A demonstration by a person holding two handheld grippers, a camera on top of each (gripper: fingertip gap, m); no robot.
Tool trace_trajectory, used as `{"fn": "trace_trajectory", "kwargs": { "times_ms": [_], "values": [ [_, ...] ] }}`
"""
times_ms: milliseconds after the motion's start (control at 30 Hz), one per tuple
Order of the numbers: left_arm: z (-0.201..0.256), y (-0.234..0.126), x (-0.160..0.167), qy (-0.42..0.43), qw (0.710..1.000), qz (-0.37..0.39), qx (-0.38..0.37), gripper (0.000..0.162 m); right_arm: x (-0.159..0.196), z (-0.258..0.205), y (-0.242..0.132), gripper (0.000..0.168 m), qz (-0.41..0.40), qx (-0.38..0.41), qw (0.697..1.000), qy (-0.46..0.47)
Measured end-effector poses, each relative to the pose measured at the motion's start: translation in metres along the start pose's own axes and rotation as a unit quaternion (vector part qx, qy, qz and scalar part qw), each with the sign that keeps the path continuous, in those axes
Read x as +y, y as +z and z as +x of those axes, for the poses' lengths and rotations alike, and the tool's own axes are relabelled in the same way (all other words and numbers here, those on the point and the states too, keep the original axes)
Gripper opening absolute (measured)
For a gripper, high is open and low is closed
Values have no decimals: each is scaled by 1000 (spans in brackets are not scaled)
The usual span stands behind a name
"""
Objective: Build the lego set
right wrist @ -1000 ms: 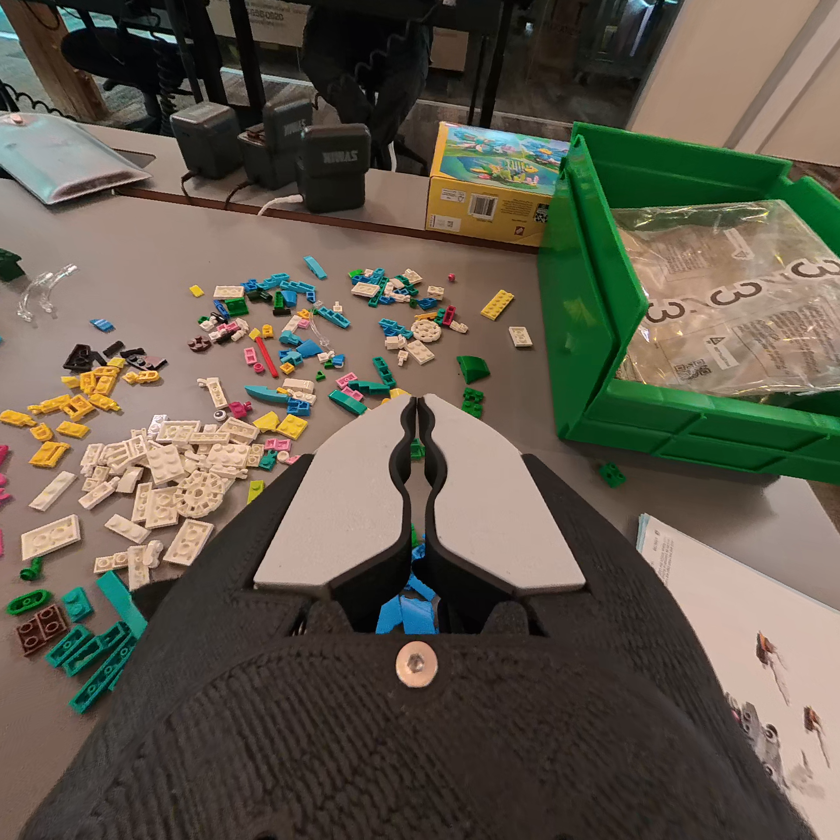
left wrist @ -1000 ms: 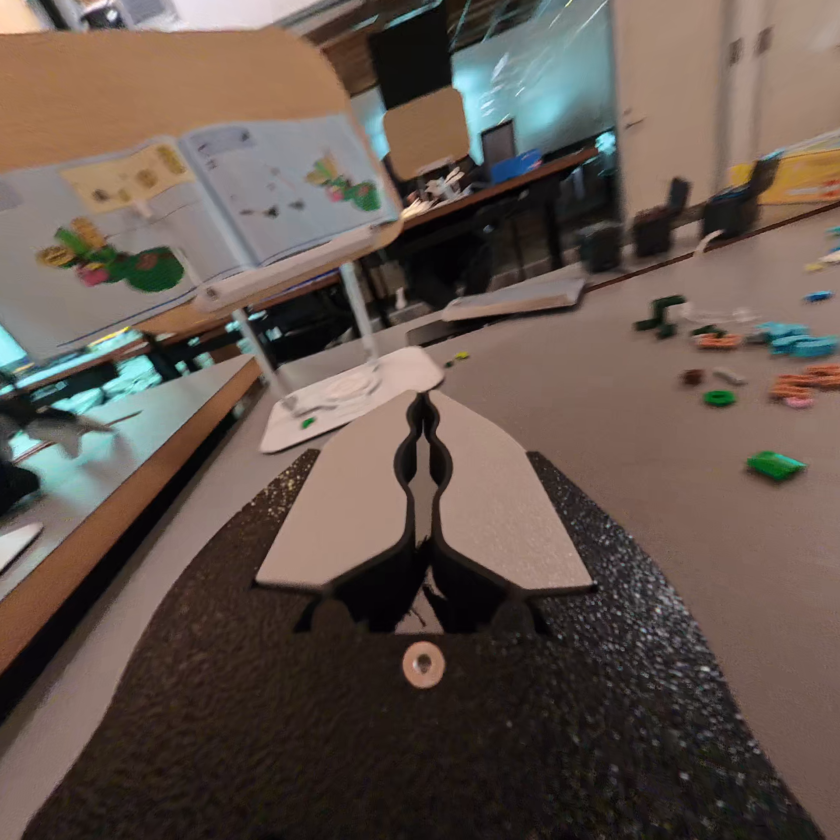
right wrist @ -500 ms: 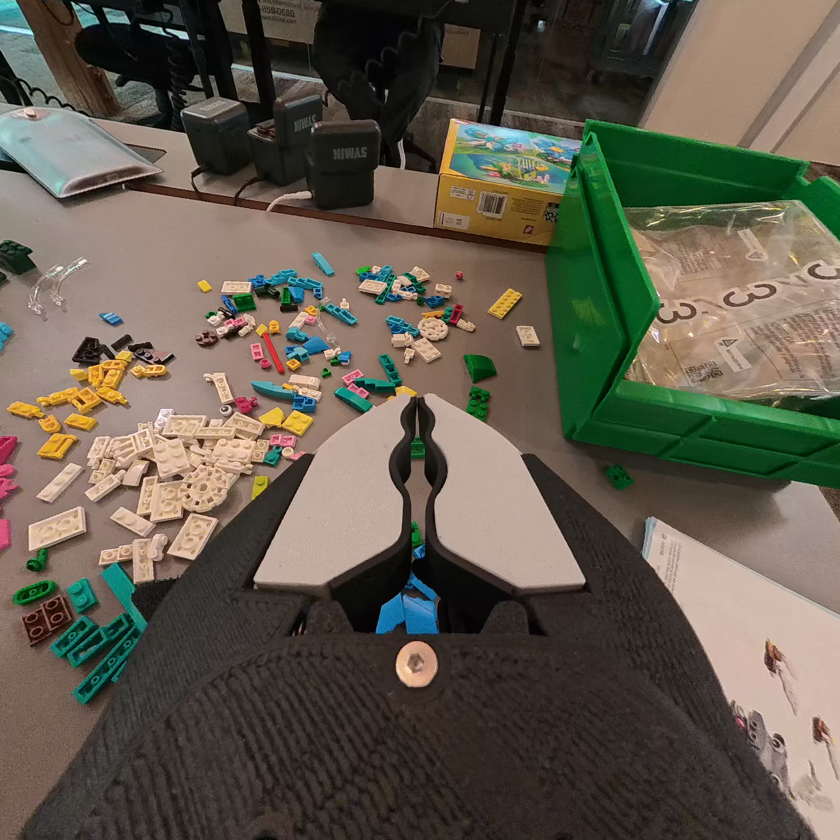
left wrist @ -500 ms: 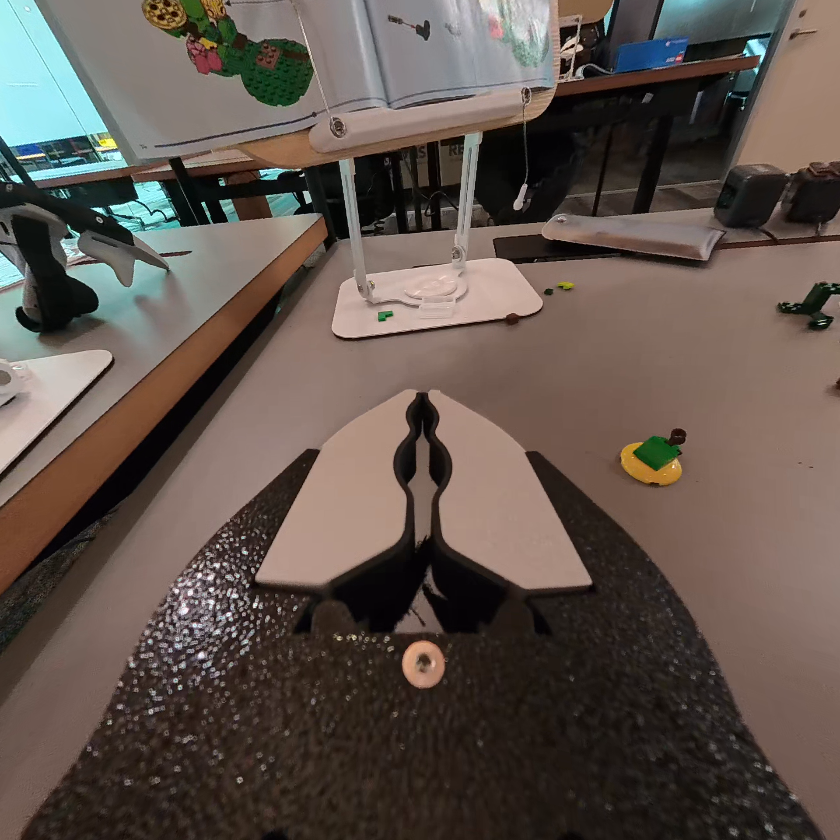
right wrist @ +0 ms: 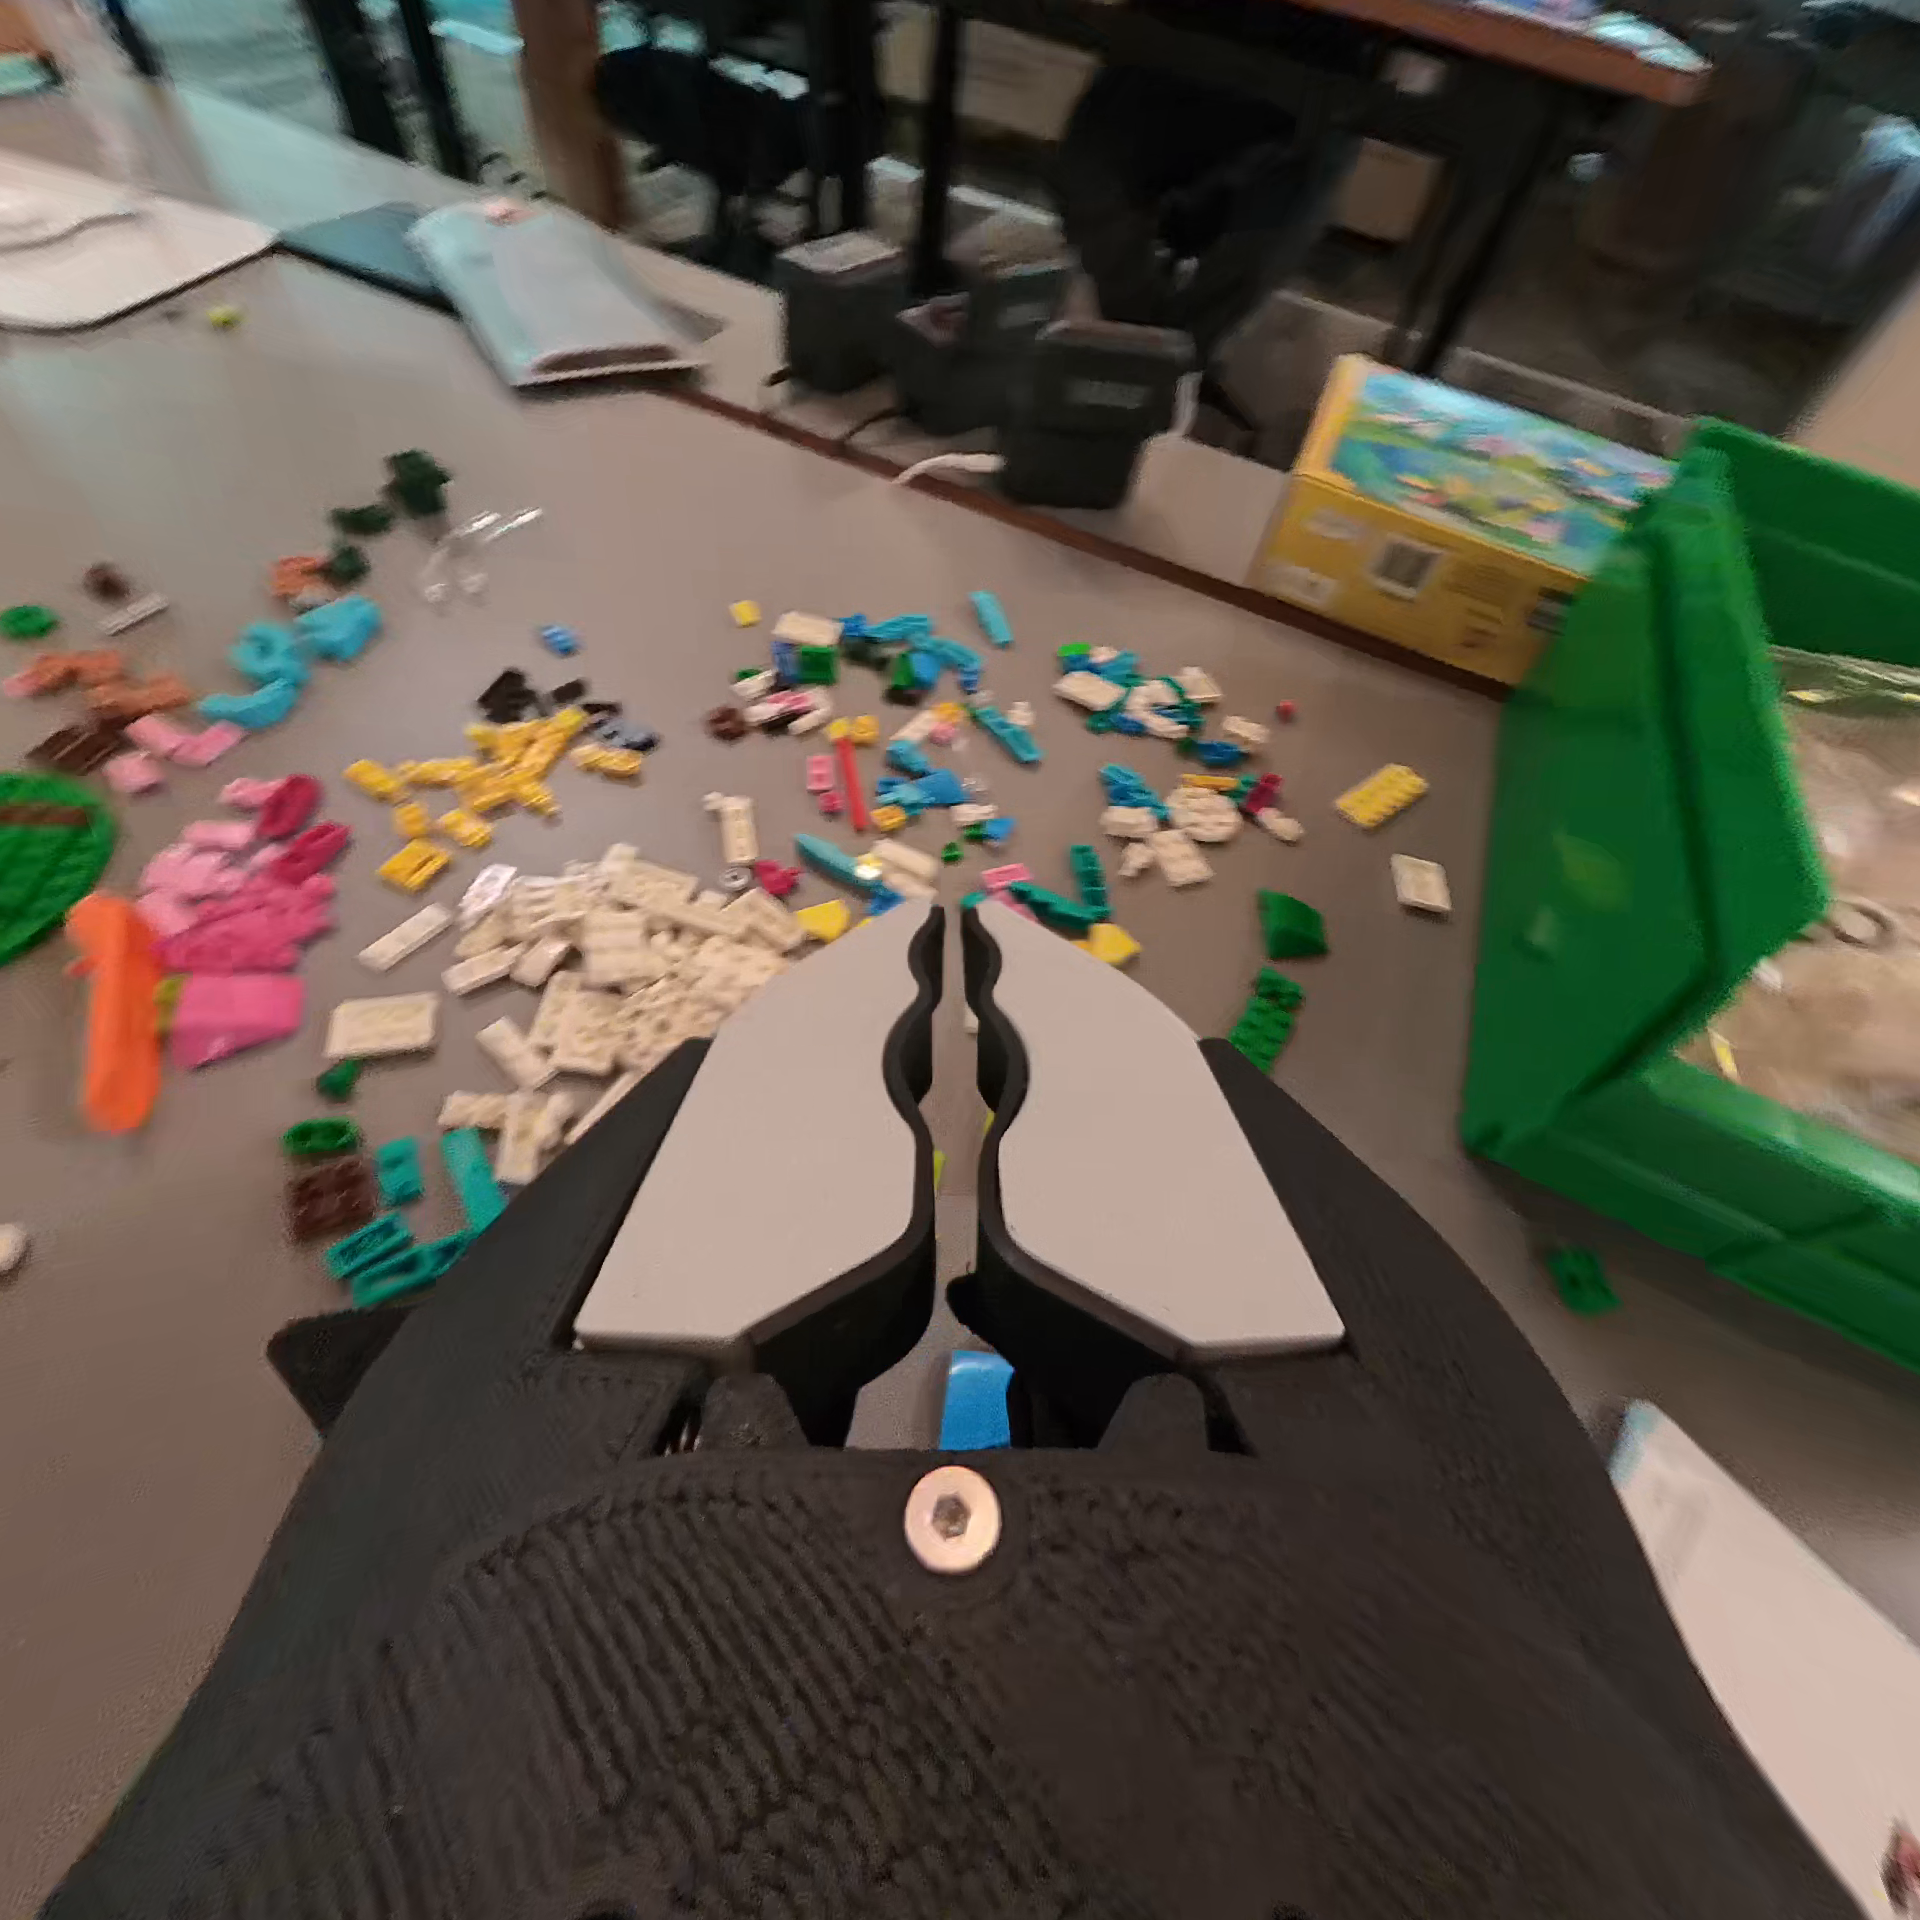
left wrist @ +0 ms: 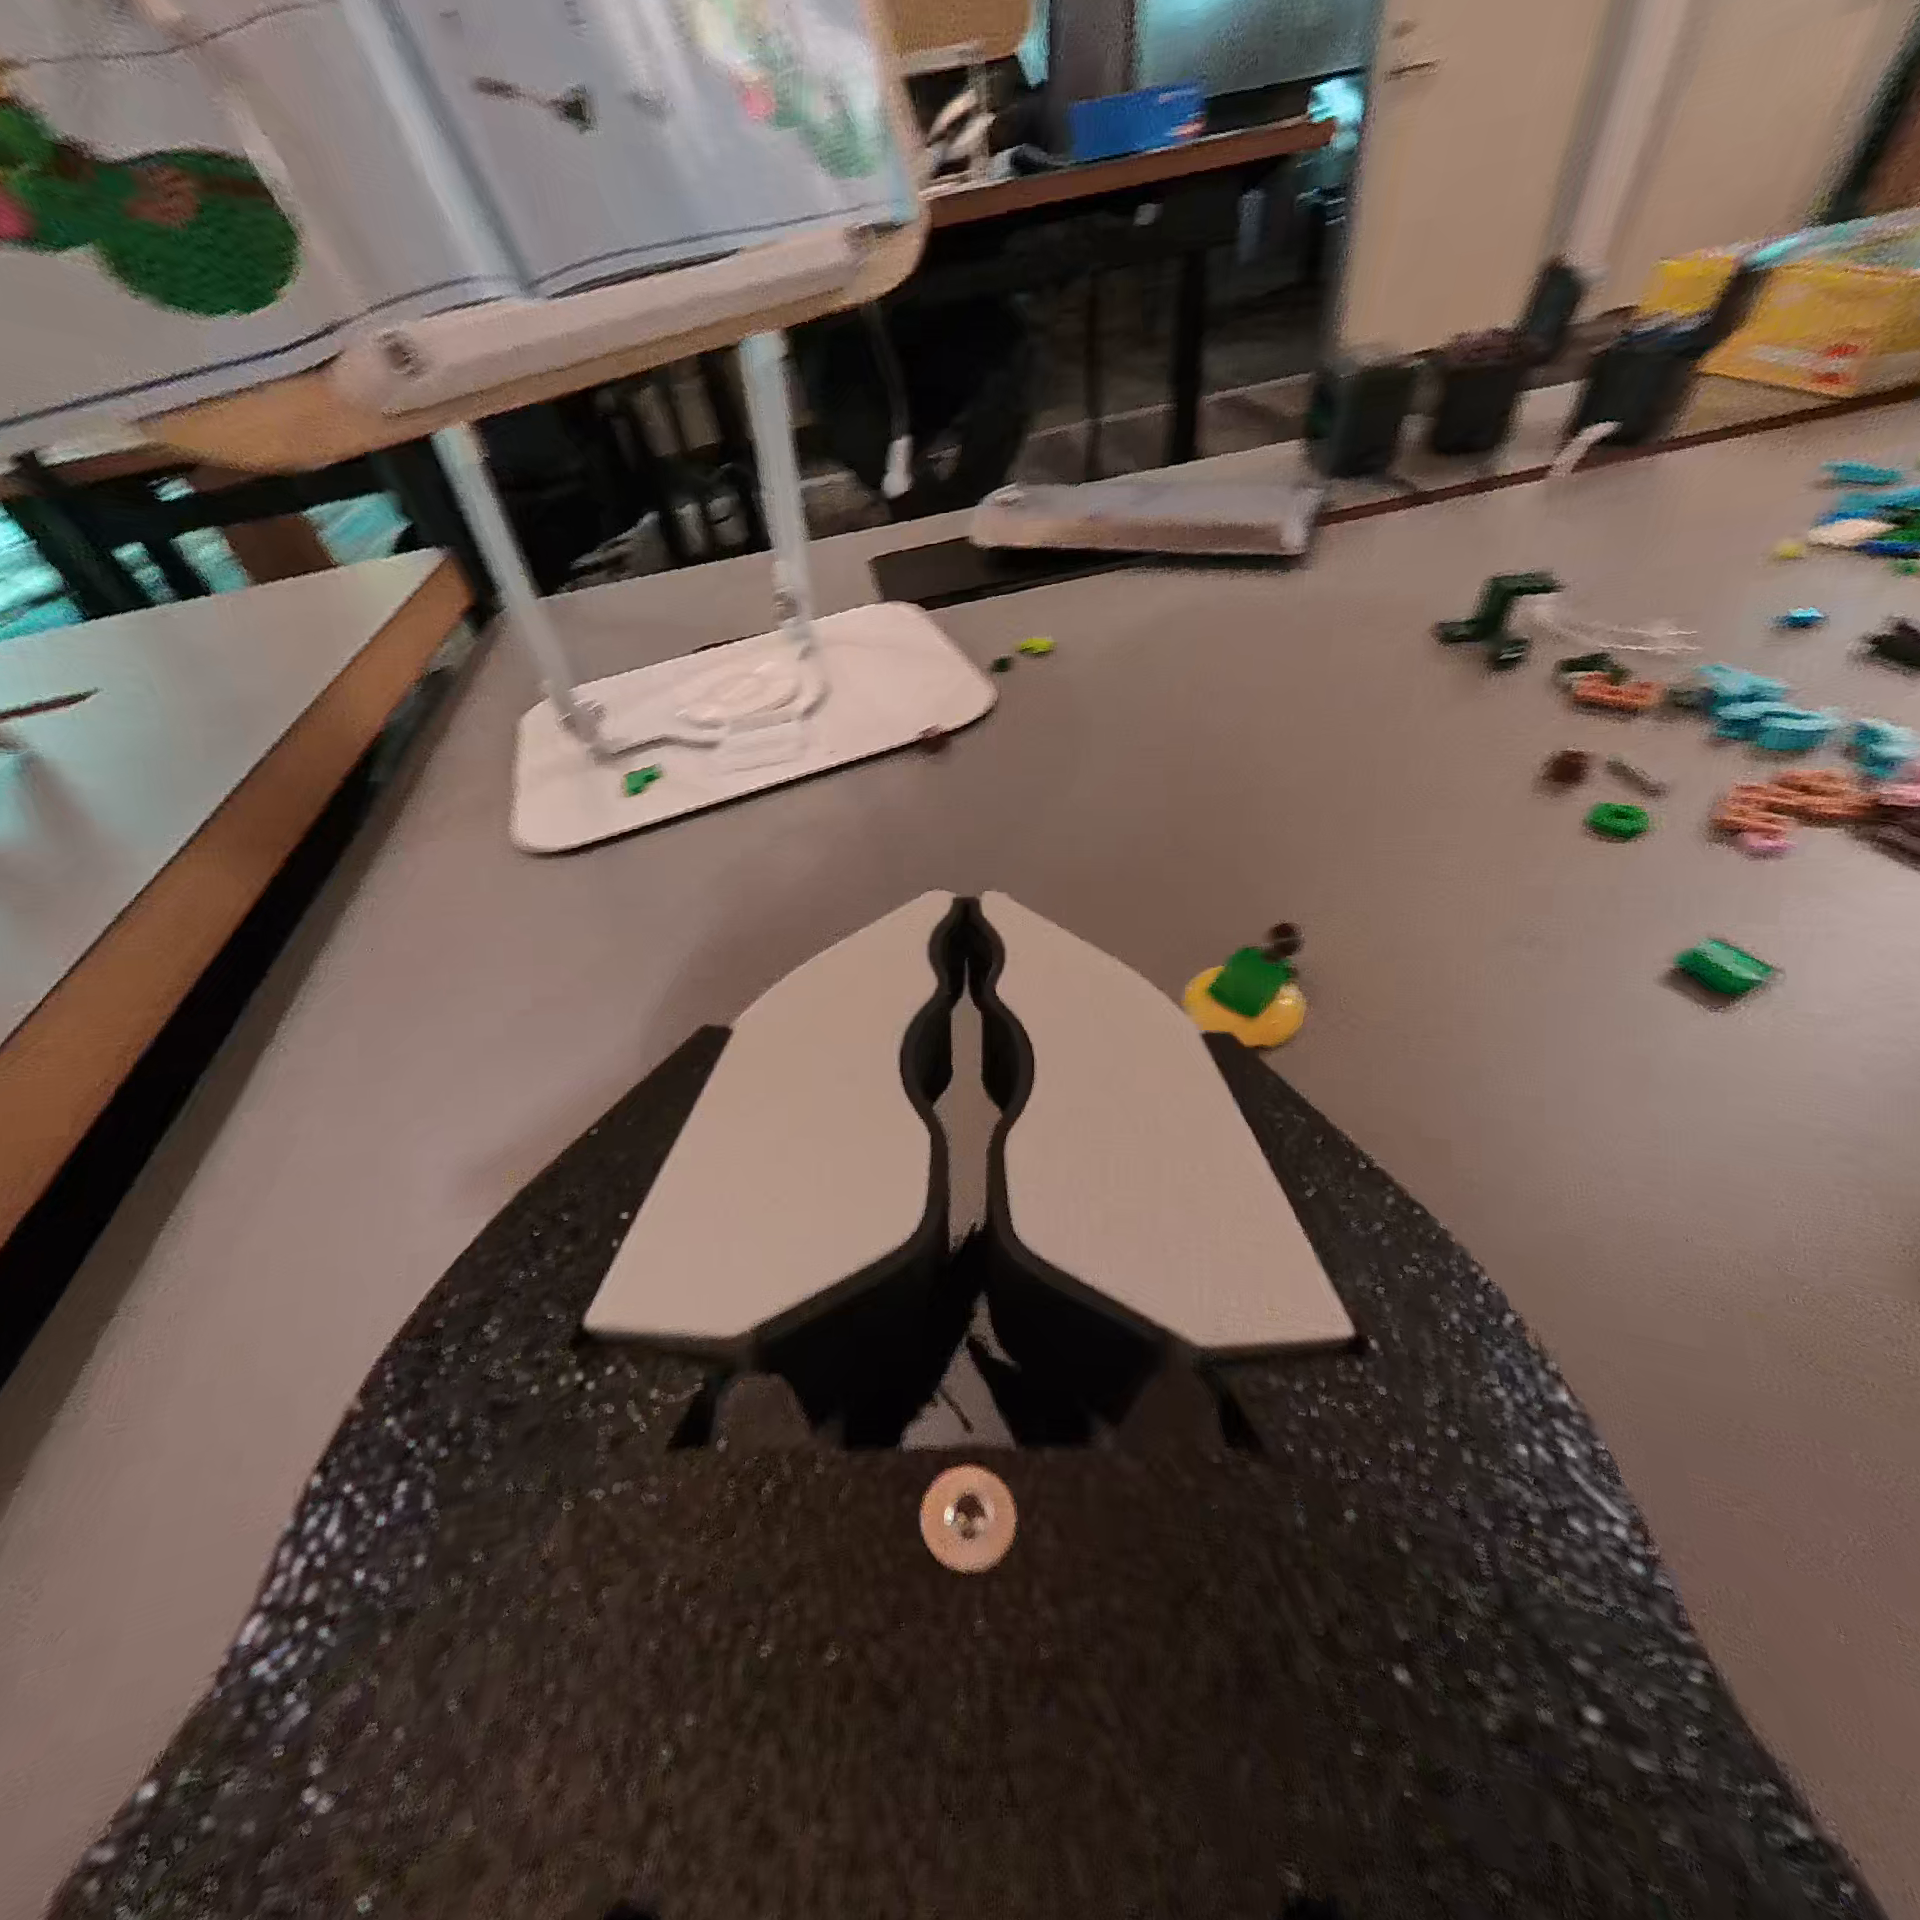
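My left gripper [left wrist: 966, 906] is shut and empty, low over the grey table. A small yellow dome with a green tile and a brown stud [left wrist: 1245, 1000] sits just right of its tip. The instruction booklet [left wrist: 436, 156] is open on a white stand [left wrist: 748, 717] ahead on the left. My right gripper [right wrist: 952, 914] is all but shut, with a hairline gap at the tips, and holds nothing. It hovers over loose bricks: a white pile [right wrist: 623, 966], a pink pile [right wrist: 239, 904], yellow pieces [right wrist: 499, 769]. A round green plate [right wrist: 42, 852] lies at the far left edge.
A green bin [right wrist: 1662, 831] holding a plastic bag stands at the right, with a yellow box [right wrist: 1444, 520] behind it. Black adapters [right wrist: 1081, 416] line the back edge. A second booklet [right wrist: 1766, 1610] lies at the front right. A neighbouring table [left wrist: 156, 748] is to the left. There is about 60 centimetres between the tips of the two grippers. The left gripper is farther from the round green plate [right wrist: 42, 852], some 35 centimetres, than the right, some 30 centimetres.
The left gripper has swung right, so the yellow dome is now beside its tip. The right gripper has swung left over the brick piles and its jaws have parted by a hair.
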State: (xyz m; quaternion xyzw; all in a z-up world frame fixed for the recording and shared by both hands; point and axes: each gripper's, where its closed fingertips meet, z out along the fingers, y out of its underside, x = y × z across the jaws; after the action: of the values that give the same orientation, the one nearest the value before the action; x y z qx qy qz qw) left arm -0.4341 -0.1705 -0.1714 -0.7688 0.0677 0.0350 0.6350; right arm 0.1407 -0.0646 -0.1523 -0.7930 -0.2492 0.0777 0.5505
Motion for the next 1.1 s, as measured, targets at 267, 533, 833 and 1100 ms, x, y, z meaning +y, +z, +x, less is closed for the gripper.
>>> {"fn": "trace_trajectory", "kwargs": {
  "times_ms": [267, 533, 833, 1100],
  "values": [
    [66, 3, 1, -13, 985, -24, 171, 25, 19, -74, 8, 17, -45, -150, 975, -156],
    [127, -11, 3, -1, 944, -49, 325, 55, 11, -110, -7, 41, -10, -259, 956, -135],
    [165, -9, 16, -31, 917, -82, 388, 84, 7, -134, 4, 49, -24, -286, 951, -115],
    [190, -6, 29, 15, 902, -119, 414, 83, -38, -218, 99, 25, -61, -364, 895, -249]
  ]
}}
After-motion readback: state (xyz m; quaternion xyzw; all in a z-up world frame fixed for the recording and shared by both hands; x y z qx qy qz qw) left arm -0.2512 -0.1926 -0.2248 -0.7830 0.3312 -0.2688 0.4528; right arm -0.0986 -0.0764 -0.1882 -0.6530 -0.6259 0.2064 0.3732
